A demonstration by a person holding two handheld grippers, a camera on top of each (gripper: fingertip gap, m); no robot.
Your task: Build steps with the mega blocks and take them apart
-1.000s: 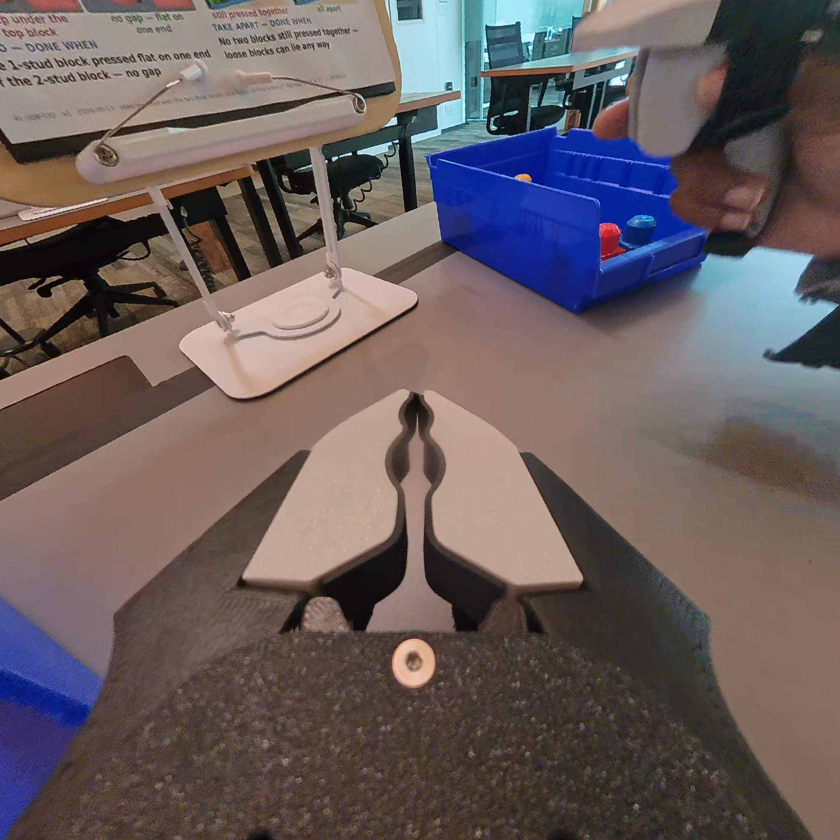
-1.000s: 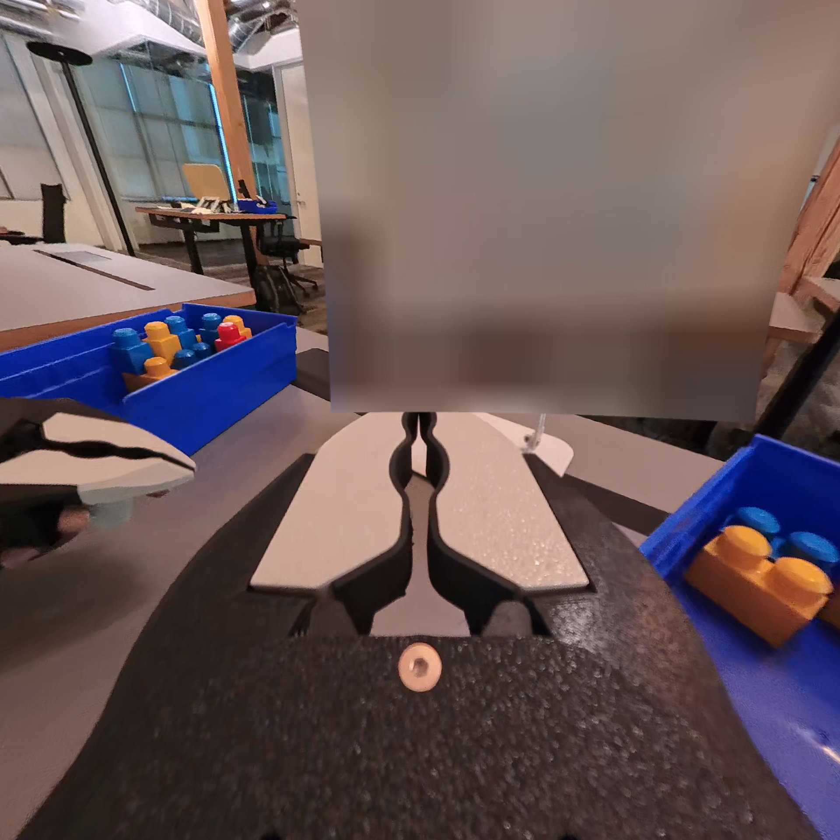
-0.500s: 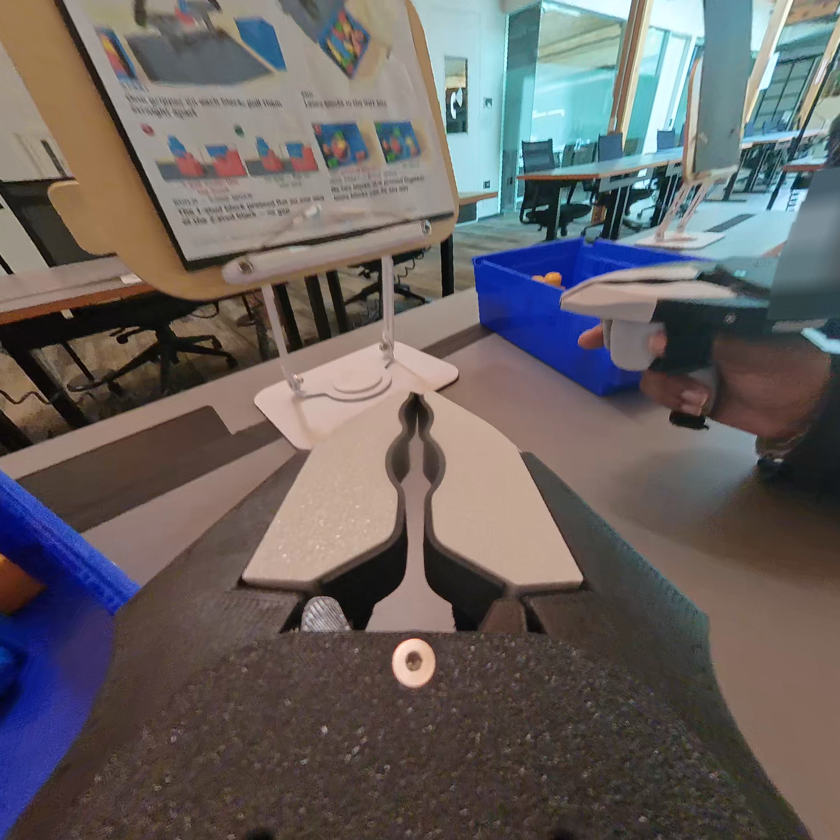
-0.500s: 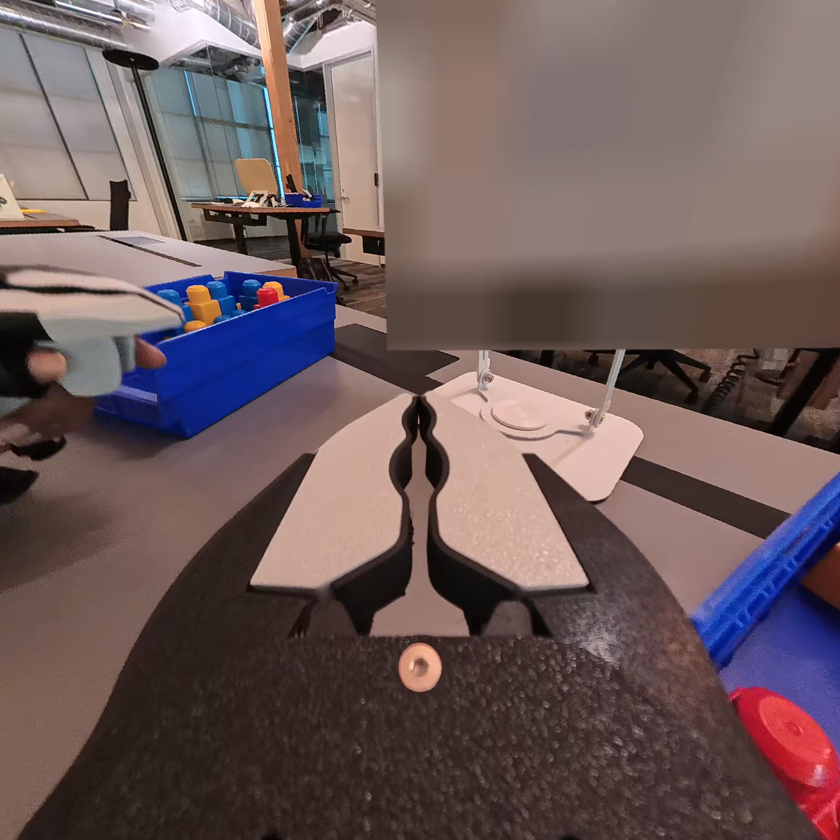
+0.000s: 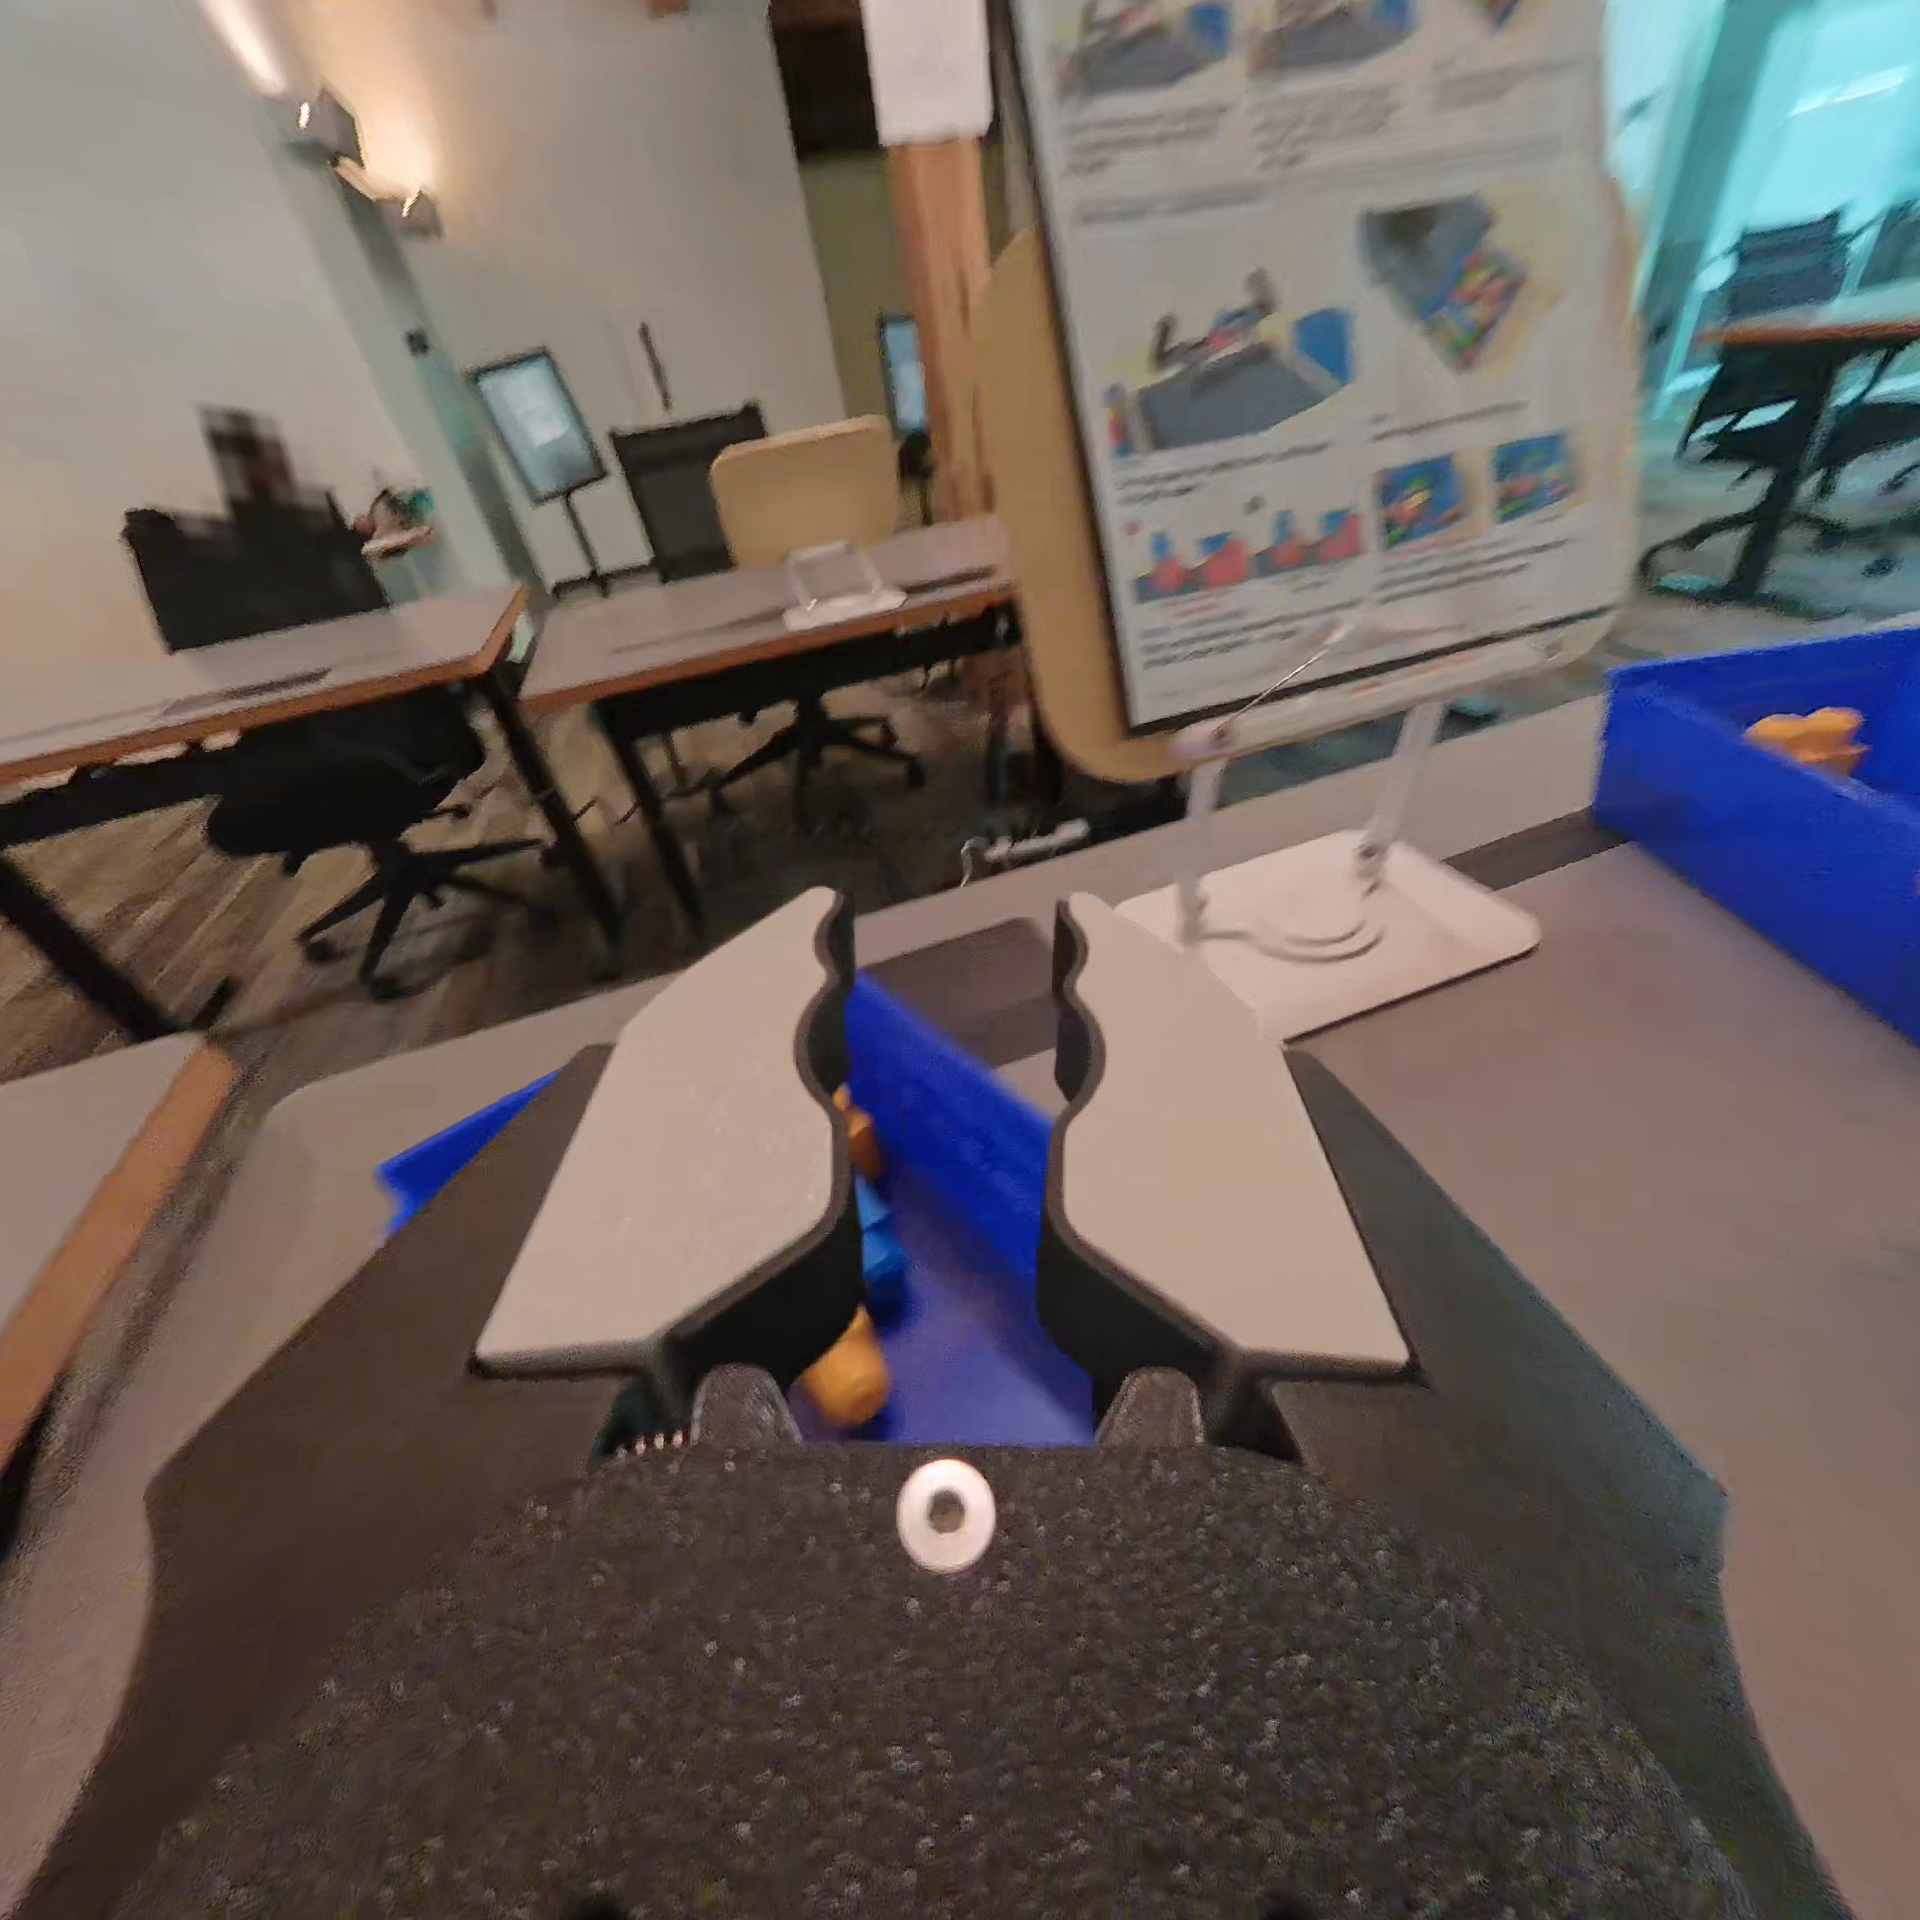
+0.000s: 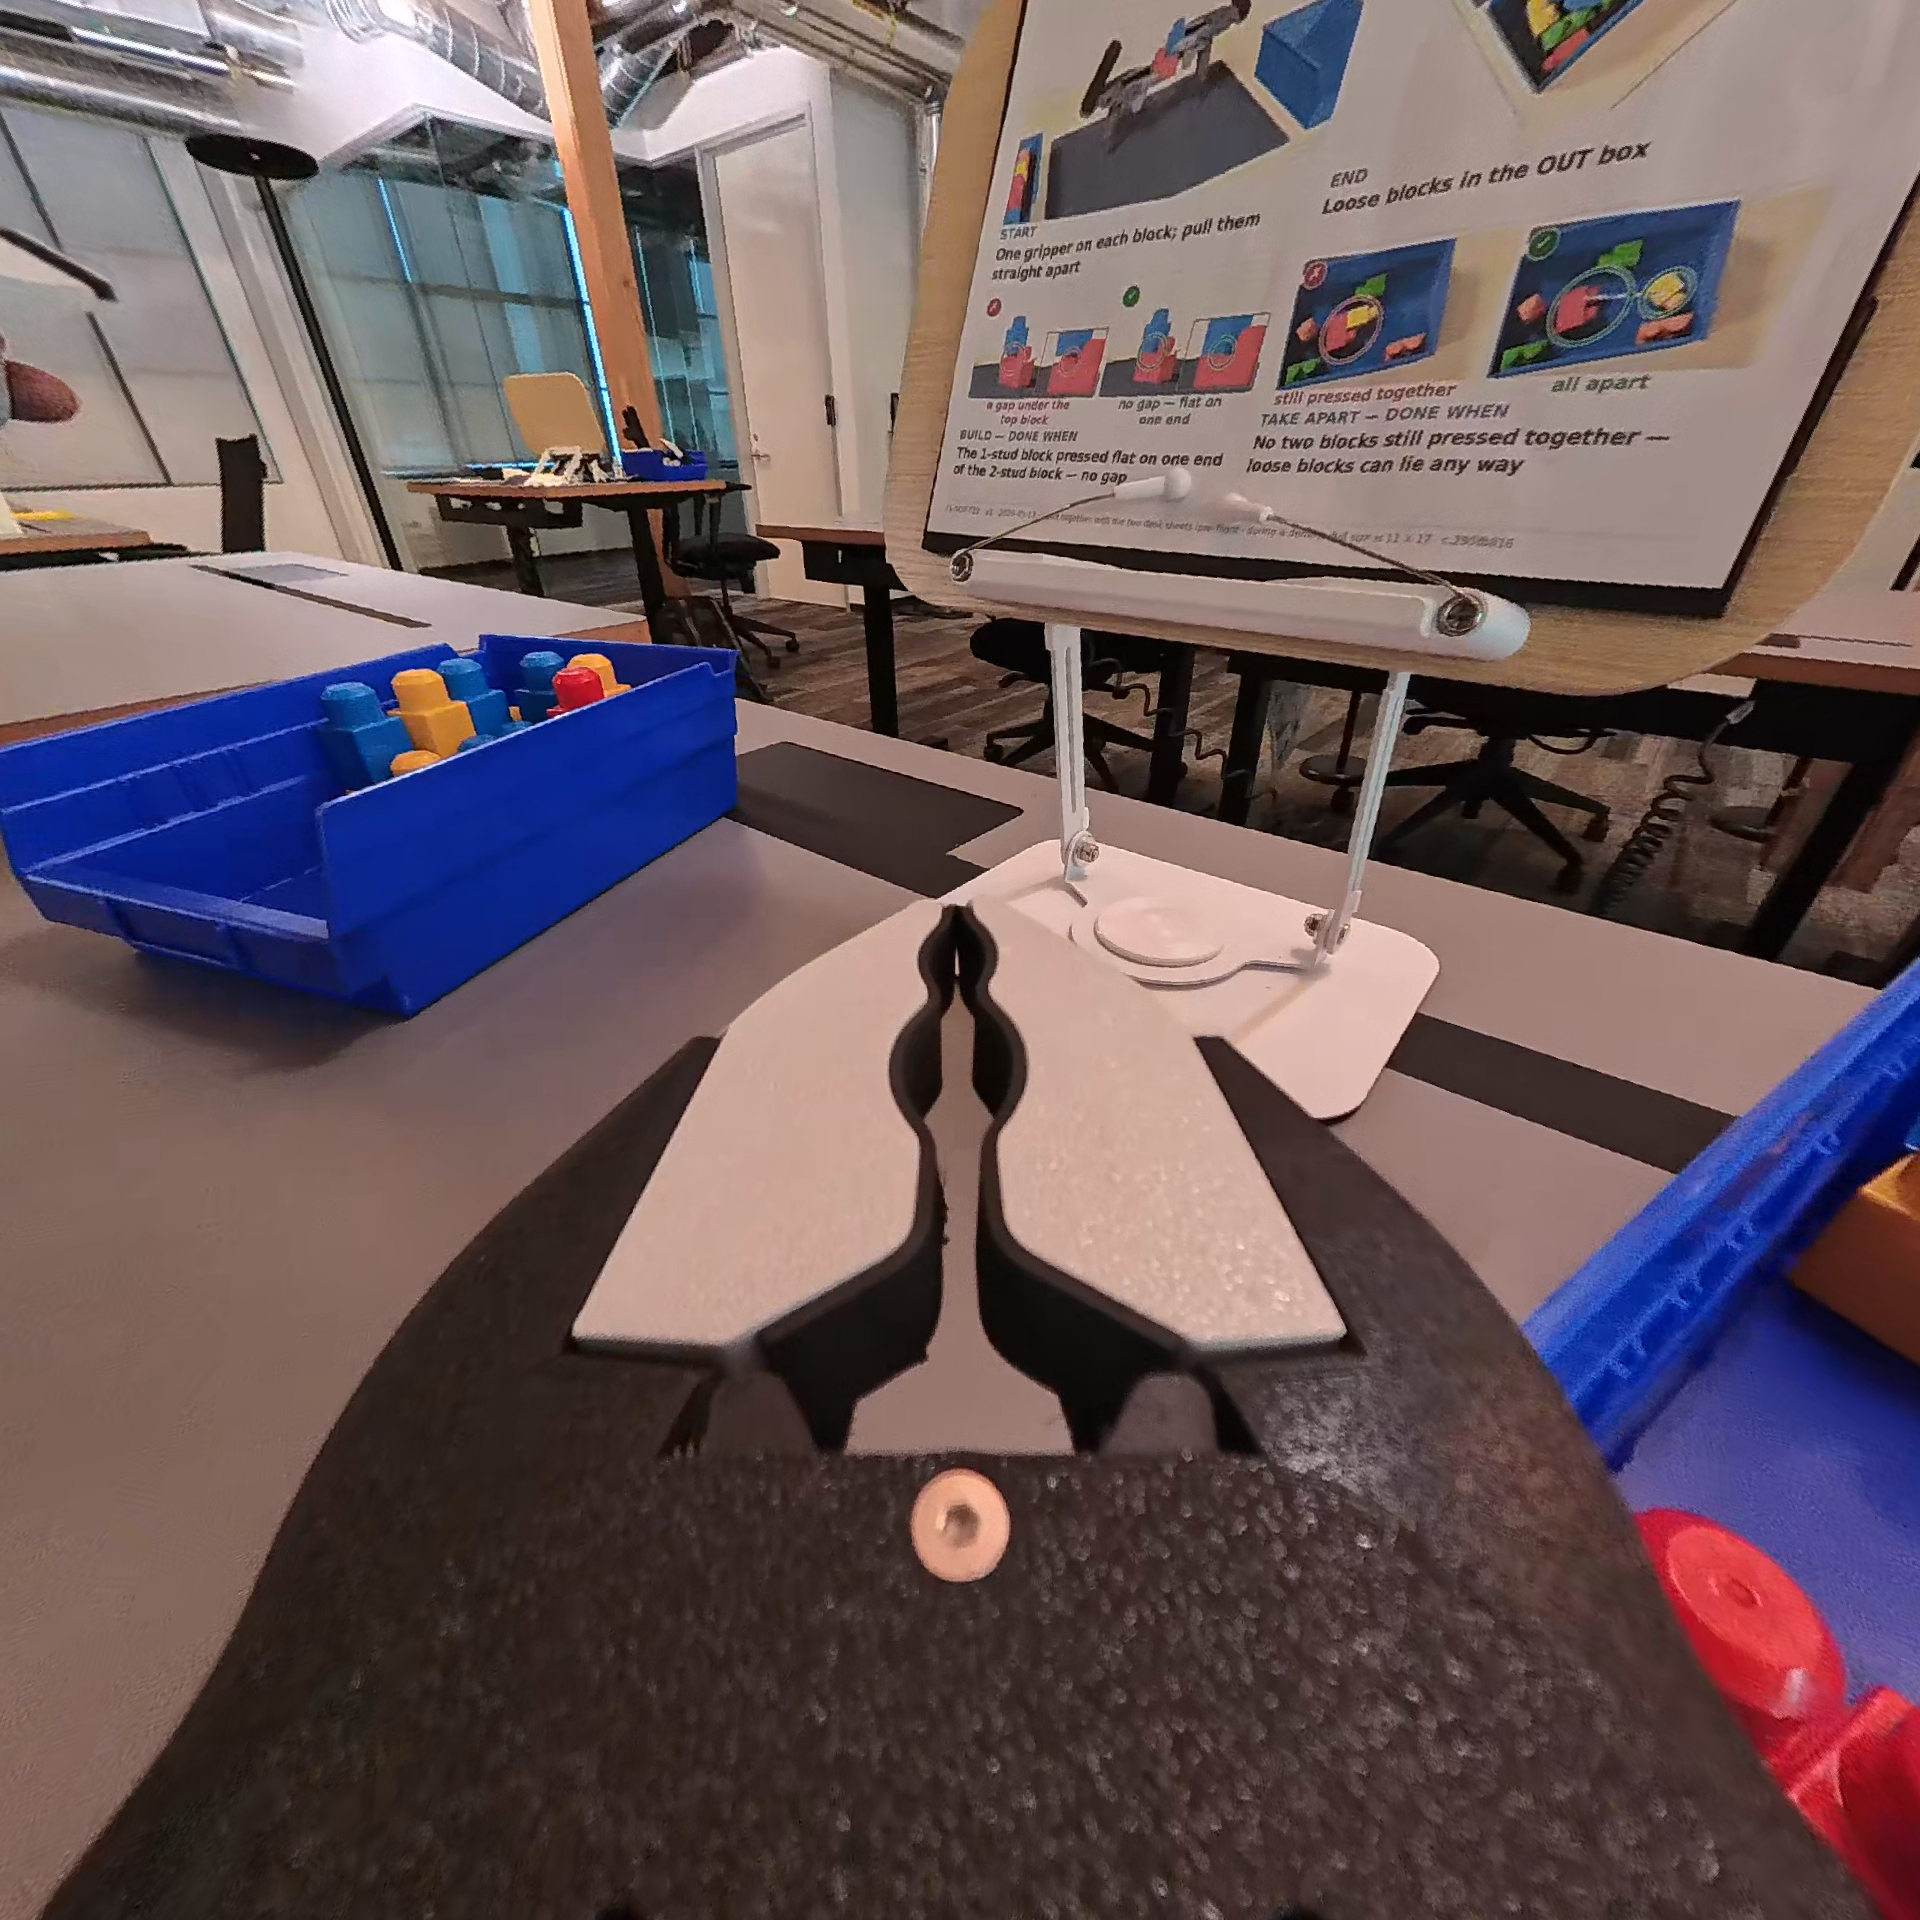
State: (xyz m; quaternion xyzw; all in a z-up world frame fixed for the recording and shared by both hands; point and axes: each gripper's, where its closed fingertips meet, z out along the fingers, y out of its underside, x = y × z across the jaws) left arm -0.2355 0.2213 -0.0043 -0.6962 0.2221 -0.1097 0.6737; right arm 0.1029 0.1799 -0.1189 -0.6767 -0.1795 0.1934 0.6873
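Left gripper (image 5: 951, 935) spread wide over a blue bin (image 5: 940, 1081), orange block (image 5: 844, 1369) and blue block (image 5: 883, 1247) showing in the gap, seen only in left wrist view. Right gripper (image 6: 956, 920) clenched, empty, above bare gray table (image 6: 312, 1143); far bin (image 6: 364, 831) w/ blocks (image 6: 436, 712) at left, red block (image 6: 1745, 1652) near right edge, doc stand (image 6: 1247, 956) just ahead.

A white stand (image 6: 1226, 935) sat on the grey table (image 6: 260, 1143) at about one o'clock, holding up a tilted wooden board (image 6: 1860, 488) with a printed instruction sheet (image 6: 1455, 270) clipped on it. Beyond it, from ten to two o'clock, stood other desks (image 5: 312, 665) and black office chairs (image 5: 343, 800) on a wood-patterned floor (image 5: 779, 821). A wooden column (image 6: 592, 260) rose at eleven o'clock before glass partitions (image 6: 436, 332).
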